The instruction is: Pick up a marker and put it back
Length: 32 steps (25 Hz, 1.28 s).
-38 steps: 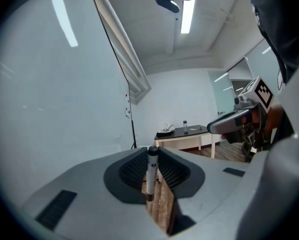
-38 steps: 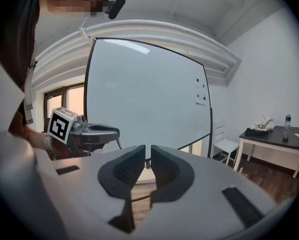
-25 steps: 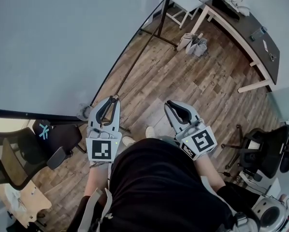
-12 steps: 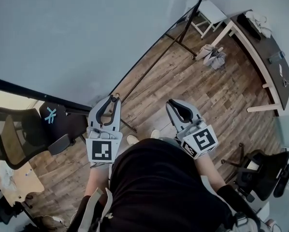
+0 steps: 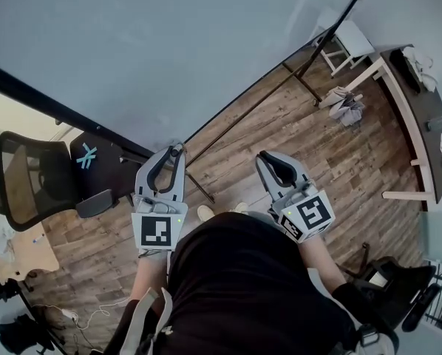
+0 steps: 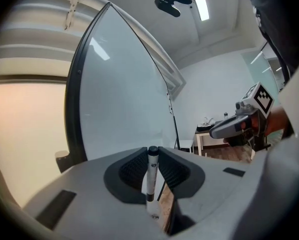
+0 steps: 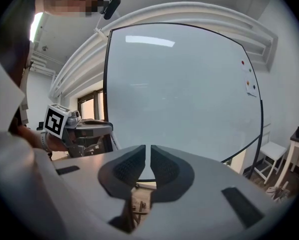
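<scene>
A white marker with a black cap [image 6: 152, 176] stands upright between the pads of my left gripper [image 6: 152, 160], which is shut on it. In the head view that gripper [image 5: 175, 152] points at the lower edge of a large whiteboard [image 5: 169, 50]. My right gripper [image 5: 268, 157] is level beside it, a short way to the right. Its pads [image 7: 148, 158] are closed to a thin slit with nothing between them. The whiteboard [image 7: 184, 94] fills the background of both gripper views. Each gripper shows in the other's view, the left gripper [image 7: 84, 129] and the right gripper [image 6: 239, 124].
A black mesh office chair [image 5: 29, 183] stands at the left by a pale table [image 5: 14, 250]. A dark desk [image 5: 420, 117], a white stool [image 5: 347, 39] and a grey bundle on the floor [image 5: 347, 103] are at the far right. The whiteboard's black frame leg [image 5: 199, 187] crosses the wooden floor ahead.
The view has swung left: the whiteboard fills more of the picture, the desk and stool slid right, the mesh chair moved up. Both grippers keep their pose, the marker still held.
</scene>
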### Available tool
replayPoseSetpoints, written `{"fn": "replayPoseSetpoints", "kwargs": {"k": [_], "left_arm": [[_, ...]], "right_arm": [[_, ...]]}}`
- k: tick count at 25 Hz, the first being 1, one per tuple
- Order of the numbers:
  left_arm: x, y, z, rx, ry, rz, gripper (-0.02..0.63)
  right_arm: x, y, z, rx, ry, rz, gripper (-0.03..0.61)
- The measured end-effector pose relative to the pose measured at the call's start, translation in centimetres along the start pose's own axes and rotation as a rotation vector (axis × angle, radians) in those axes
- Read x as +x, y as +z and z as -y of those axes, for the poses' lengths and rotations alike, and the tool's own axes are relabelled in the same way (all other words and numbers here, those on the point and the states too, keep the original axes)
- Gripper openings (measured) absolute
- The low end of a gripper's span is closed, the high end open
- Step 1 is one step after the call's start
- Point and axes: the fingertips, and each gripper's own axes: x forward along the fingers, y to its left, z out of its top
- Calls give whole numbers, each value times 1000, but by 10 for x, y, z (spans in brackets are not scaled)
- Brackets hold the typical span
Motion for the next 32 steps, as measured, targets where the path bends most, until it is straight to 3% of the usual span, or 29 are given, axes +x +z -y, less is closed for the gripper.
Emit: {"fn": "replayPoseSetpoints", "kwargs": {"k": [11,32], "left_arm": [[-13,-31,-26,-47,64,-52,72],[-12,-87,-26,-107,44,-127,72]], "right_arm": [[31,-4,-18,-11,66,-34,43],[28,-33,-22,-9,44,-136,43]]}}
